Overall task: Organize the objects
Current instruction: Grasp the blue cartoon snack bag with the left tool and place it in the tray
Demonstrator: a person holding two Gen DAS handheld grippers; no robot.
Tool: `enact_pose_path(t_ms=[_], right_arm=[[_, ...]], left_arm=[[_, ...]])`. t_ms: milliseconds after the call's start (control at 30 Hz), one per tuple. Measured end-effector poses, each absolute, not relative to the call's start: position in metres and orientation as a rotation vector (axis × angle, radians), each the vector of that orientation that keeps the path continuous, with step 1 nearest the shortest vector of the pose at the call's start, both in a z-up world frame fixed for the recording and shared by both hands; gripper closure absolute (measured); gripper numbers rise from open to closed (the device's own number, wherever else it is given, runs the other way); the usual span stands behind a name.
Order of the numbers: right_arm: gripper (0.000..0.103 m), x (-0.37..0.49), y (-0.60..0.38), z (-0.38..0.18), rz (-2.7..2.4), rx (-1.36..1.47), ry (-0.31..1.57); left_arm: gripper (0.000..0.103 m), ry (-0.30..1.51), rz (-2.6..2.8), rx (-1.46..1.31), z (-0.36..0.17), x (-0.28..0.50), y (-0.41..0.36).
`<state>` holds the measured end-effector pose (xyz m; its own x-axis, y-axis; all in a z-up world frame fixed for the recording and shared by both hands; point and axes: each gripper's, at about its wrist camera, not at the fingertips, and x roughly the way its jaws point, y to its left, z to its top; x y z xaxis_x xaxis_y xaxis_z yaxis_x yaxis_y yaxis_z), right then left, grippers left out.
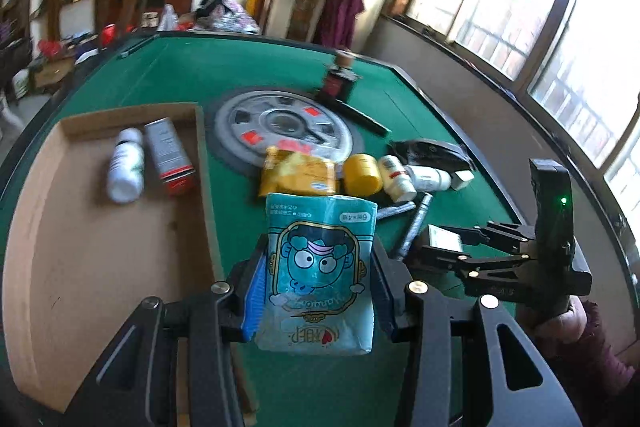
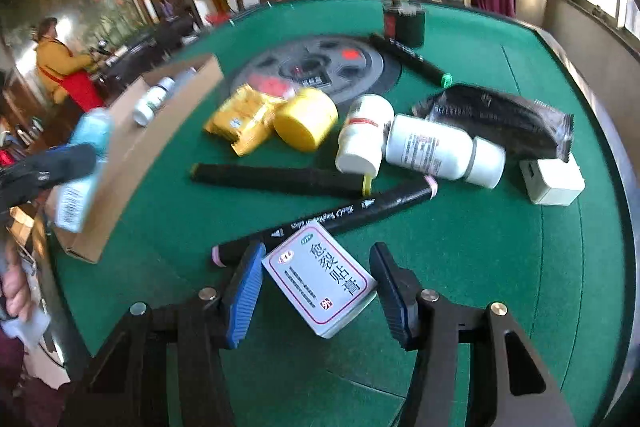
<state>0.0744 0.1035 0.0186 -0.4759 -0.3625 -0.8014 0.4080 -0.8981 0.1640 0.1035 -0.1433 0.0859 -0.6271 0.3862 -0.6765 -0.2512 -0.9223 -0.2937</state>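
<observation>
My left gripper (image 1: 316,283) is shut on a teal cartoon tissue pack (image 1: 318,267) and holds it above the green table, just right of the cardboard box (image 1: 80,267). The box holds a white bottle (image 1: 126,167) and a grey tube (image 1: 168,155). My right gripper (image 2: 318,283) is open, its blue pads either side of a white medicine box (image 2: 320,279) lying on the felt. The right gripper also shows in the left wrist view (image 1: 452,247), and the tissue pack shows at the left of the right wrist view (image 2: 82,167).
On the green table (image 2: 500,267) lie black markers (image 2: 280,179), a yellow packet (image 2: 244,119), a yellow jar (image 2: 306,119), two white bottles (image 2: 432,151), a black pouch (image 2: 496,119), a white charger (image 2: 554,183) and a centre disc (image 2: 320,67). A person stands far left.
</observation>
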Motion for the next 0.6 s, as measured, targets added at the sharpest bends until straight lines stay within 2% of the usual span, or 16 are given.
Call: enact_pose_path(t_ms=[100,233,400,600], right_arm=[[0.045,0.076,0.105,0.017,-2.373,1.297,0.066],[0.045,0.080,0.108,0.023,-2.348,1.320,-0.035],[0.045,0.084,0.101,0.064,-2.260,1.227,-0.253],[0.045,0.054,0.022,0.114,-2.045,1.152,-0.407]], left_arm=[[0.059,-0.296,2.571,-1.101,0.088,0.112,-0.166],[0.059,-0.345,2.620,-1.069,0.096,0.121,-0.198],[0.059,-0.349,2.704,-1.070,0.115,0.117,-0.245],[0.059,-0.363,2.782,-1.146,0.117,0.073,-0.296]])
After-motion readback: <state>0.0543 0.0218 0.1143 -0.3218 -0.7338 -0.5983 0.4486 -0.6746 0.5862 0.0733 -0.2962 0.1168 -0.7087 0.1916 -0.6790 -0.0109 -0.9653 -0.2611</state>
